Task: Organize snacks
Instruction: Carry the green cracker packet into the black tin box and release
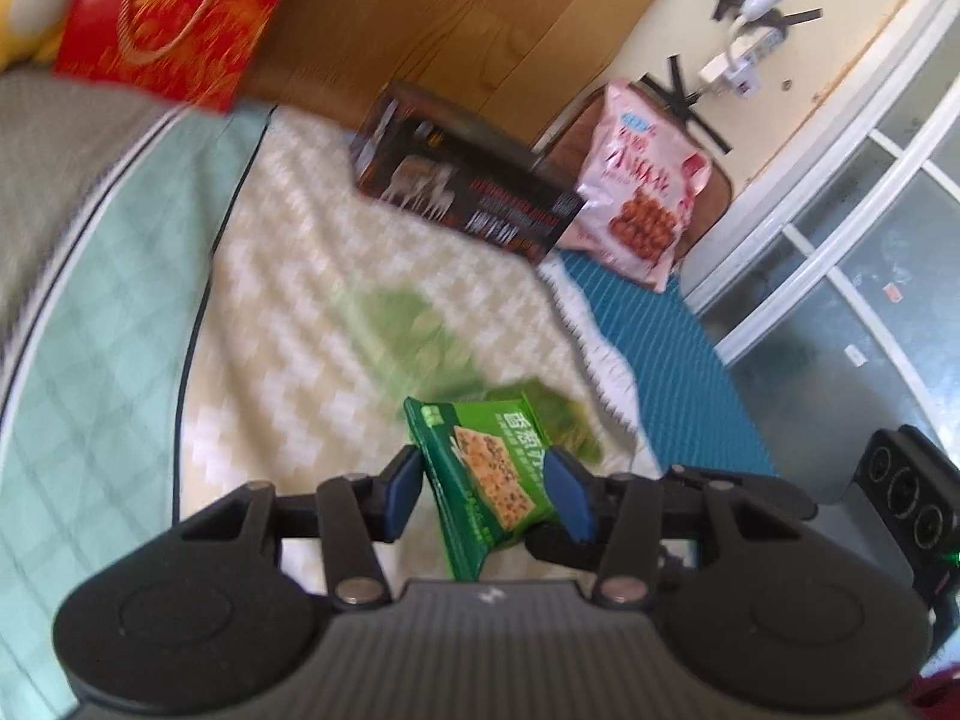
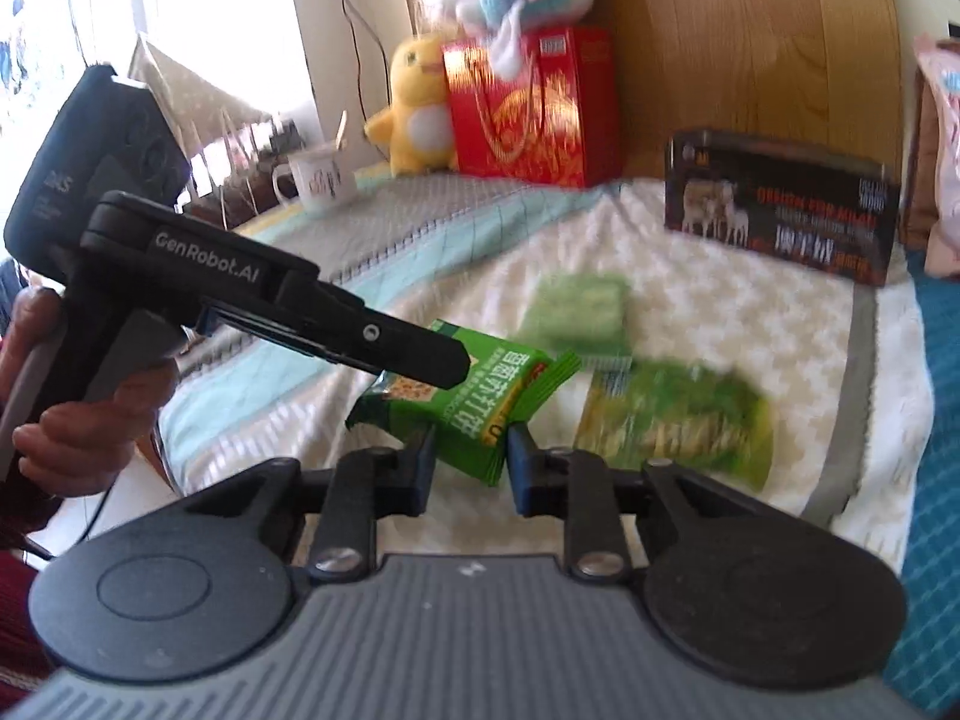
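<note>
A green cracker packet point(image 1: 492, 474) hangs above the blanket, and both grippers have hold of it. My left gripper point(image 1: 489, 489) clamps its blue pads on the packet's two sides. In the right wrist view the left gripper point(image 2: 453, 363) comes in from the left and bites the upper part of the packet point(image 2: 474, 414). My right gripper point(image 2: 471, 468) pinches the packet's lower corner between its pads. Two more green packets point(image 2: 576, 306) point(image 2: 678, 420) lie blurred on the blanket behind it.
A black box point(image 2: 780, 204) and a pink snack bag point(image 1: 642, 180) stand against the wooden headboard. A red gift bag point(image 2: 534, 108), a yellow plush toy point(image 2: 414, 108) and a mug point(image 2: 318, 180) sit at the far left. A person's hand point(image 2: 72, 420) holds the left gripper's handle.
</note>
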A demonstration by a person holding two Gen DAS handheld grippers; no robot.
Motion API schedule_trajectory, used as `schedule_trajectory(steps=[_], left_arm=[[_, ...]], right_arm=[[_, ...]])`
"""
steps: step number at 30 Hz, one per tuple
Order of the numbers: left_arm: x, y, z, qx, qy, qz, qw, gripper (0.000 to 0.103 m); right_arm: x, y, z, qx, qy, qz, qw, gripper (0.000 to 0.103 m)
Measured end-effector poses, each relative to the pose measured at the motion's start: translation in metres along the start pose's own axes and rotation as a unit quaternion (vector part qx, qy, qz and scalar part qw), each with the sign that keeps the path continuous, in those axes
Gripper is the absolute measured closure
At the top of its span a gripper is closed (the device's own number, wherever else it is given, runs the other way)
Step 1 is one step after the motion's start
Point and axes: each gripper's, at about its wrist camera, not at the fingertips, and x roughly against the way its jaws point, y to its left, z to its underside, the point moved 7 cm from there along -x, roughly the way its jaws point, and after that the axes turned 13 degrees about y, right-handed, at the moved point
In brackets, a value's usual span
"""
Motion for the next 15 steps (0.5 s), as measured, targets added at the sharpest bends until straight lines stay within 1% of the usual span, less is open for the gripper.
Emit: schedule_trajectory(steps=[3, 5, 8, 11, 13, 15], left_arm=[[0.002, -0.010, -0.034, -0.014, -0.005, -0.001, 0.9999, 0.059], [-0.002, -0.017, -0.063, -0.026, -0.016, -0.004, 0.9995, 0.059], [-0.015, -0.026, -0.109, -0.041, -0.035, -0.011, 0.9985, 0.059], [-0.033, -0.031, -0.155, -0.051, -0.052, -0.017, 0.9972, 0.059], [-0.047, -0.031, -0.183, -0.054, -0.061, -0.021, 0.9965, 0.059], [-0.063, -0.026, -0.206, -0.048, -0.066, -0.024, 0.9964, 0.057]], right_arm=[[0.007, -0.022, -0.026, -0.030, -0.029, -0.015, 0.999, 0.075], [0.008, -0.037, -0.045, -0.044, -0.046, -0.011, 0.998, 0.075], [0.005, -0.061, -0.074, -0.058, -0.073, 0.017, 0.996, 0.075], [0.001, -0.087, -0.105, -0.062, -0.096, 0.055, 0.992, 0.075], [-0.004, -0.107, -0.125, -0.061, -0.106, 0.078, 0.989, 0.075], [-0.013, -0.128, -0.142, -0.068, -0.108, 0.091, 0.988, 0.075]])
